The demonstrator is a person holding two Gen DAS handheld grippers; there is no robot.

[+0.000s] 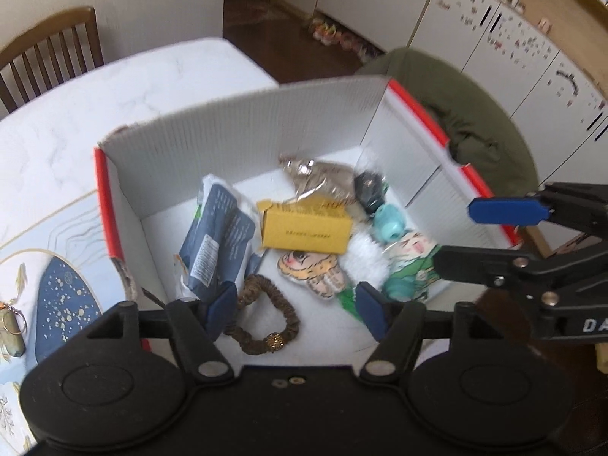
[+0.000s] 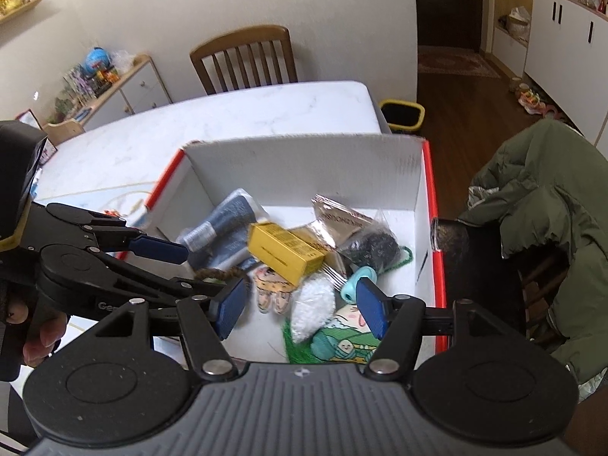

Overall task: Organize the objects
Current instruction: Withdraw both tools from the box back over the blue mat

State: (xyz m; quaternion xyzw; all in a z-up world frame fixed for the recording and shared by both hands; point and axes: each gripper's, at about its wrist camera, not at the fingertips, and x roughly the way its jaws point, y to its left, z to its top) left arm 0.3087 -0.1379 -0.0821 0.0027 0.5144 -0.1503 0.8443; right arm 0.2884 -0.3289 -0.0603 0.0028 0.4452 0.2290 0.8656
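A white cardboard box with red rims (image 1: pixel 235 133) (image 2: pixel 304 167) stands on the table and holds several small items. Among them are a yellow carton (image 1: pixel 306 228) (image 2: pixel 285 252), a dark blue packet (image 1: pixel 220 243) (image 2: pixel 224 228), a brown scrunchie (image 1: pixel 262 315), a white fluffy piece (image 1: pixel 364 262) (image 2: pixel 313 309) and a teal toy (image 1: pixel 387 224) (image 2: pixel 359 283). My left gripper (image 1: pixel 296 311) (image 2: pixel 201 269) hangs open above the scrunchie, holding nothing. Over the box's right part, my right gripper (image 2: pixel 300 307) (image 1: pixel 456 235) is open and empty too.
A patterned placemat with a keychain (image 1: pixel 15 326) lies left of the box on the white marble table (image 1: pixel 133 87). A green jacket (image 2: pixel 551 197) drapes a chair to the right. A wooden chair (image 2: pixel 243 57) stands at the far side, and a yellow-rimmed bin (image 2: pixel 401 114) sits on the floor.
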